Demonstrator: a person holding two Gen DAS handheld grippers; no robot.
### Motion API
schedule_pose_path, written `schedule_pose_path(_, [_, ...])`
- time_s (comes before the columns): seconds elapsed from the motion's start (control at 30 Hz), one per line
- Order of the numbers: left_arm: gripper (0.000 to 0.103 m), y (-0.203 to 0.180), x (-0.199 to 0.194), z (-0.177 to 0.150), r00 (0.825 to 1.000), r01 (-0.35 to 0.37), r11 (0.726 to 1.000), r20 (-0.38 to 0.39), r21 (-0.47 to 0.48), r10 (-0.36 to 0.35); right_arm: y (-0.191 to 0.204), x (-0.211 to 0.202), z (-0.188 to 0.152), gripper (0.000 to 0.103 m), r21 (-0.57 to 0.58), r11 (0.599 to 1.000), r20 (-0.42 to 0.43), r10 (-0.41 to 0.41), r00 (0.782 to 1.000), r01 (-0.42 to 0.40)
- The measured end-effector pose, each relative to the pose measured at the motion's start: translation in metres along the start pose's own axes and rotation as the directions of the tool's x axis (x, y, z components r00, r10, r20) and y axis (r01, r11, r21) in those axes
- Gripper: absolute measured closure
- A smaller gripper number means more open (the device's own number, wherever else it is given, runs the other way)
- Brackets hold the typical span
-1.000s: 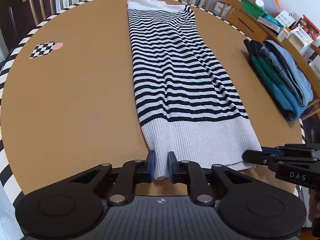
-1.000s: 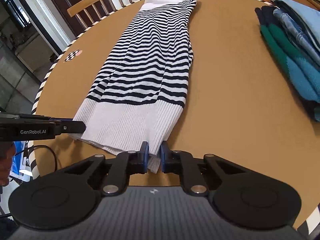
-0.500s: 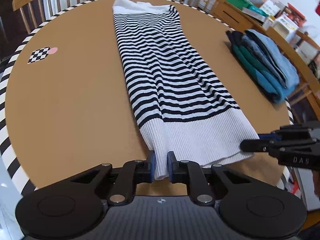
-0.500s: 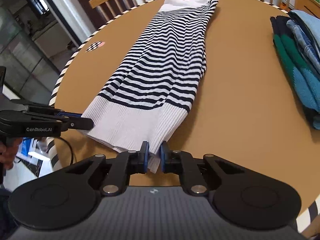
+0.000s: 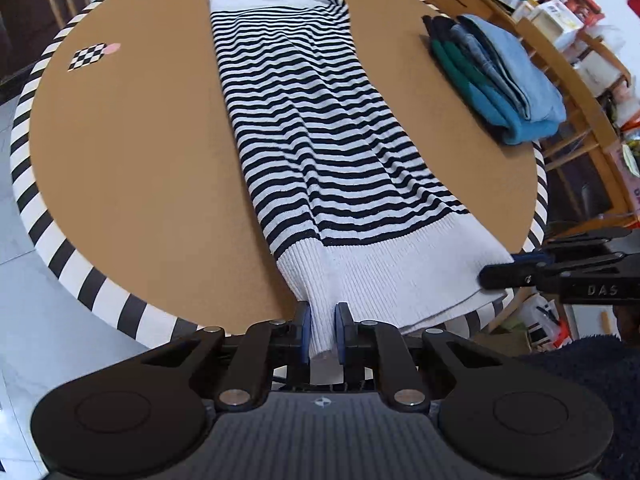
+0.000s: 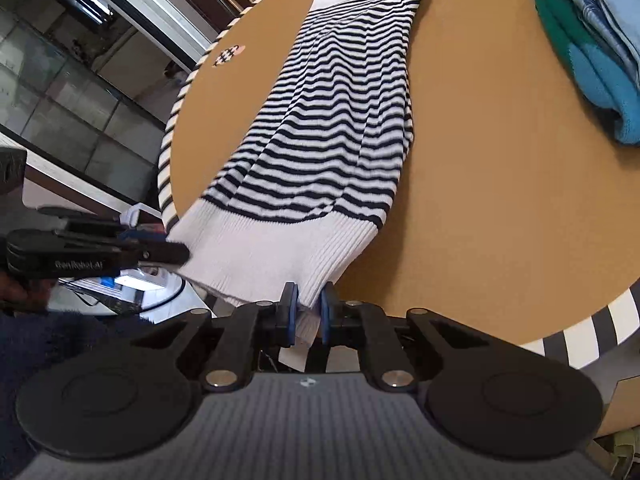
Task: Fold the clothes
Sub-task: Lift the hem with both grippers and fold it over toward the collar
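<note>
1. The left gripper (image 5: 322, 334) is pinching the sweater's (image 5: 320, 136) white hem at one corner.
2. The right gripper (image 6: 306, 322) is clamping the hem's other corner.
3. The sweater is lying stretched away from both grippers across the counter (image 5: 132, 168).

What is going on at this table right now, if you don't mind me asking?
A person is folding a striped sweater on a round table with two handheld grippers. The left gripper and the right gripper are each shut on a corner of the white ribbed hem, which is raised off the near edge while the rest lies flat. A stack of folded clothes sits to the right. The fold itself is not yet made.
</note>
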State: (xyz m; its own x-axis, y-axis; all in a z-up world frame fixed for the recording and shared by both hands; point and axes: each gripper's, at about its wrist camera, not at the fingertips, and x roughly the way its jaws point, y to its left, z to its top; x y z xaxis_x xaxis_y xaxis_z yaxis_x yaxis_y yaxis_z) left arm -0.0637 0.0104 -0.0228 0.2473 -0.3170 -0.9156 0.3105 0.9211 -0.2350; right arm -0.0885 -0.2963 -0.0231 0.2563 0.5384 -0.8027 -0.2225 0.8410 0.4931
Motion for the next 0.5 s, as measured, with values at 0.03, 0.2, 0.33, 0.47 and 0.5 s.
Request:
schedule_pose_path(0.03, [0.09, -0.001, -0.003, 0.001, 1.0, -0.006, 1.0, 0.005, -0.004, 0.006, 0.0, -0.004, 0.006, 0.092, -0.005, 1.0, 0.008, 0.009, 1.0, -0.009])
schedule_pose_path(0.2, [0.09, 0.002, -0.033, 0.054, 0.993, -0.012, 1.0, 0.12, -0.006, 0.013, 0.007, -0.032, 0.072, 0.092, -0.078, 0.995, 0.096, 0.065, 0.993, -0.057])
schedule_pose_path(0.33, [0.09, 0.022, -0.037, 0.131, 0.983, -0.031, 0.999, 0.182, -0.028, 0.036, 0.003, -0.033, 0.148, 0.092, -0.07, 0.995, 0.142, 0.075, 0.987, -0.065])
schedule_pose_path(0.47, [0.09, 0.041, -0.02, 0.217, 0.979, -0.041, 0.997, 0.195, -0.058, 0.052, -0.006, -0.017, 0.235, 0.092, -0.038, 0.999, 0.171, 0.015, 0.985, -0.009])
schedule_pose_path(0.5, [0.09, 0.046, -0.016, 0.238, 0.979, -0.043, 0.997, 0.195, -0.068, 0.056, -0.012, -0.008, 0.256, 0.092, -0.017, 1.0, 0.165, 0.01, 0.986, -0.007])
